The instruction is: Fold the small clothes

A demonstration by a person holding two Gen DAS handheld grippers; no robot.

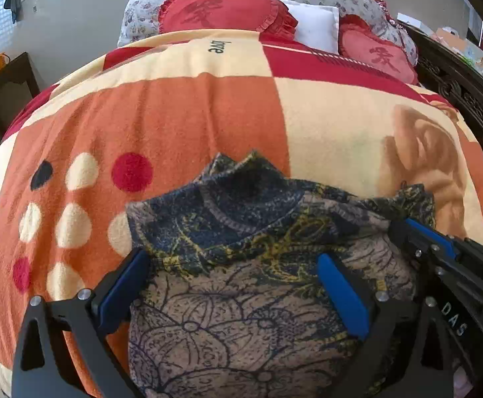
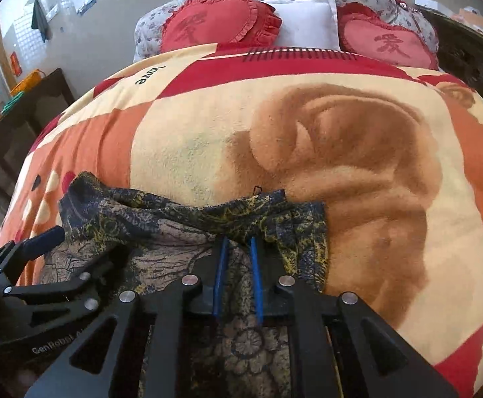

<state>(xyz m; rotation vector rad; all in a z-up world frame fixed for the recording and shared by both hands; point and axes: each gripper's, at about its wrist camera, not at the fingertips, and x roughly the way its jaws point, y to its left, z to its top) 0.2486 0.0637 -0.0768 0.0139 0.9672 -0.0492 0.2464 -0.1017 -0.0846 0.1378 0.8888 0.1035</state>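
Observation:
A small garment [image 1: 241,301] in dark blue, yellow and tan flower print lies on the bed's blanket, its far part folded back toward me. My left gripper [image 1: 233,257] hangs over it with the jaws wide open and nothing between the blue pads. One of its fingers [image 2: 42,240] shows at the garment's left edge in the right wrist view. My right gripper [image 2: 238,245] is at the bunched folded edge of the garment [image 2: 161,242]. Its pads stand a narrow gap apart and do not press on the cloth. One of its fingers [image 1: 430,237] reaches in at the garment's right side.
The orange, cream and red blanket [image 1: 191,116] covers the bed. Two red heart cushions [image 2: 221,23] and a white pillow [image 2: 307,21] lie at the head. A dark carved bed frame [image 1: 467,99] runs along the right, and a dark side table [image 2: 25,116] stands at the left.

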